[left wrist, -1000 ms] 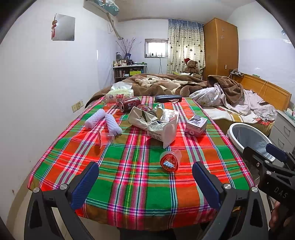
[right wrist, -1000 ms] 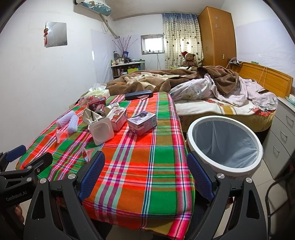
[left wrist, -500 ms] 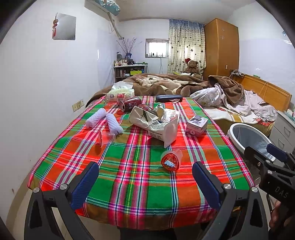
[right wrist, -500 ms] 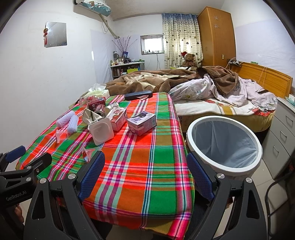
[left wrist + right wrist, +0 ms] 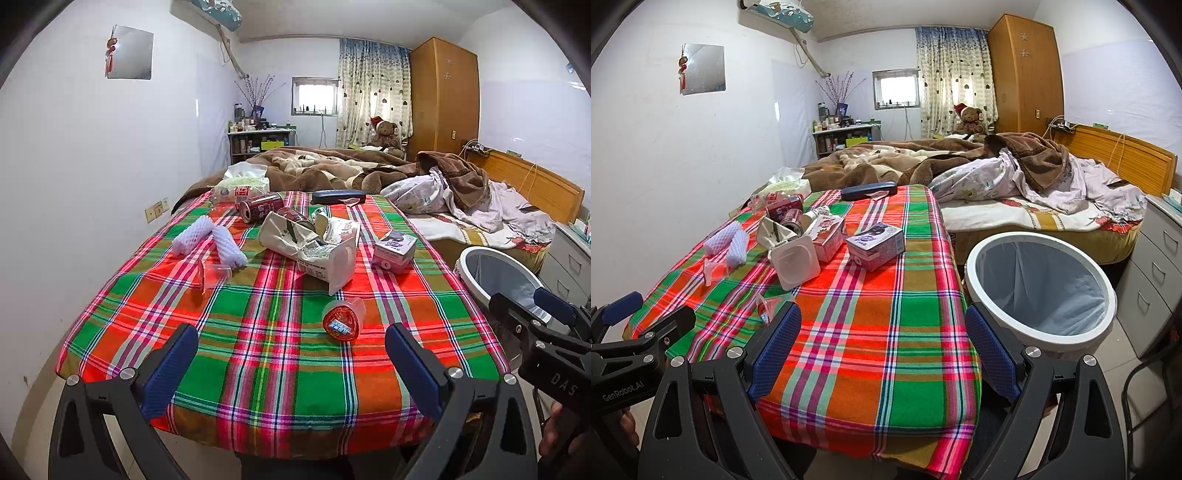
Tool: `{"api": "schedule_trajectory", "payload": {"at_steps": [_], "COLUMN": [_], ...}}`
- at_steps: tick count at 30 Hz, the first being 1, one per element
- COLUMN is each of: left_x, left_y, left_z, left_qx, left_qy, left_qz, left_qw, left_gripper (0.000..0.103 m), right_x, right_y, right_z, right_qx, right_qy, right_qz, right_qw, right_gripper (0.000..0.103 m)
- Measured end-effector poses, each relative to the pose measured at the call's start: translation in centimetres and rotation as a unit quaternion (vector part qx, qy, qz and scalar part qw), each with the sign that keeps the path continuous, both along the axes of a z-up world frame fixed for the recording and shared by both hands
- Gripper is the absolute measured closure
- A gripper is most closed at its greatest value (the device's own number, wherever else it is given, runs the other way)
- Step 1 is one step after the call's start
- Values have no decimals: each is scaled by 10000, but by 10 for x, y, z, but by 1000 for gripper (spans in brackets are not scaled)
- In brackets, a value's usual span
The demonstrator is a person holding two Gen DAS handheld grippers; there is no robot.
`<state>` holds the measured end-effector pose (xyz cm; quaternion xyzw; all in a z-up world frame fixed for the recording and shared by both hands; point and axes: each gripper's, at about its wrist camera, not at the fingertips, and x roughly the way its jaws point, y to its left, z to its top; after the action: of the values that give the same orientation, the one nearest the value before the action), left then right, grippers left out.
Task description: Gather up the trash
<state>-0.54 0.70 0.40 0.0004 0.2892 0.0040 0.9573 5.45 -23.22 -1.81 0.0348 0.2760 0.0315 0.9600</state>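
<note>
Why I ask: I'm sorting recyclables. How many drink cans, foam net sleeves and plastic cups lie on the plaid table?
Red metal drink cans: 2
White foam net sleeves: 2
Clear plastic cups: 2
Total: 6

Daylight is coming in through the far window (image 5: 314,96), blowing it out. I'm seeing everything bright, evenly lit and sharp, with soft shadows; fisheye bending is curving the edges into dark corners.
</note>
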Motion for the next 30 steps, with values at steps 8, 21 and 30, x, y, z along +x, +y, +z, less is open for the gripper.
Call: {"api": "schedule_trajectory", "payload": {"at_steps": [8, 21, 30], "left_x": [1, 1, 4], "left_y": [0, 0, 3], "left_z": [0, 0, -2], "left_qx": [-1, -4, -18], "left_qy": [1, -6, 38], "left_qz": [-1, 14, -8], "left_qw": [10000, 10000, 10000], "left_gripper": [0, 0, 0], "right_x": [-3, -4, -2], "right_y": [-2, -2, -2], "right_z": [3, 3, 2], "right_qx": [-1, -4, 17], "right_qy": [-14, -23, -1], "right_qz": [1, -11, -29], "right_qw": [10000, 10000, 10000], "right_gripper": [11, 11, 11]}}
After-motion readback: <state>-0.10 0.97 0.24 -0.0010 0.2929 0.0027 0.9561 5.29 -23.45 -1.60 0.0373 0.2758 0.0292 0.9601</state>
